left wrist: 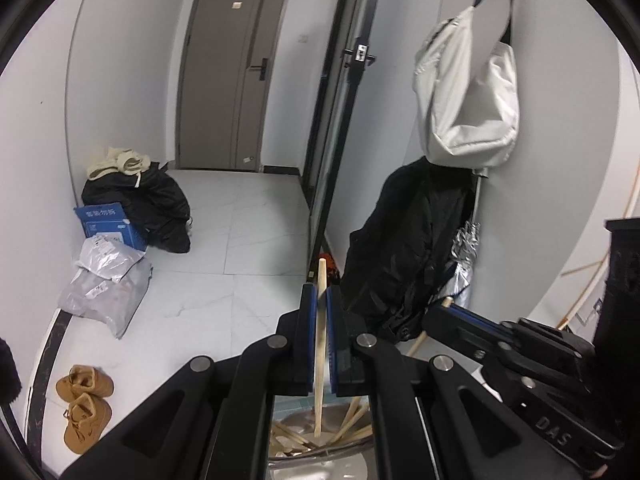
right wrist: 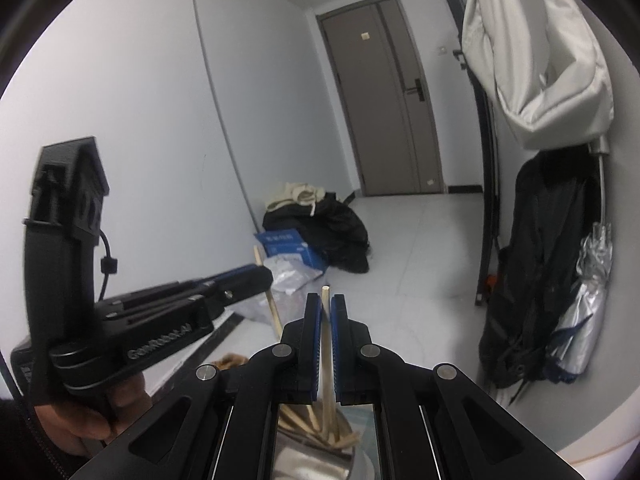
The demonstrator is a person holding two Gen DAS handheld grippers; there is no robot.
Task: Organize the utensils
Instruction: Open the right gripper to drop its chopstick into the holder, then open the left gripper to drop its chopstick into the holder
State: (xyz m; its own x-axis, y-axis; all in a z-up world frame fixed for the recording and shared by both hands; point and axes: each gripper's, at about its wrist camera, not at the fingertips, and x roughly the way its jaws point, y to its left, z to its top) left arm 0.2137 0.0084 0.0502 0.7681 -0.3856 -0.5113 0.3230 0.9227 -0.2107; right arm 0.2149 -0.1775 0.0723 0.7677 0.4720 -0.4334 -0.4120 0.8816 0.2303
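My left gripper point(left wrist: 321, 294) is shut on a wooden chopstick point(left wrist: 319, 344) that stands nearly upright, its lower end among several loose chopsticks point(left wrist: 352, 424) in a metal container point(left wrist: 320, 464) below. My right gripper point(right wrist: 326, 304) is shut on another wooden chopstick point(right wrist: 327, 352), also upright over the same metal container point(right wrist: 312, 456) with several chopsticks point(right wrist: 304, 420) in it. The right gripper also shows at the right of the left wrist view point(left wrist: 440, 310), holding its stick. The left gripper shows at the left of the right wrist view point(right wrist: 264, 276) with its stick point(right wrist: 268, 296).
Both grippers are held high over a white tiled floor. A blue box point(left wrist: 108, 222), black clothes point(left wrist: 160, 208) and grey parcels point(left wrist: 104, 280) lie by the left wall. Brown shoes point(left wrist: 84, 404) lie near. A black coat point(left wrist: 408, 248), umbrella point(left wrist: 464, 256) and white bag point(left wrist: 468, 92) hang at the right.
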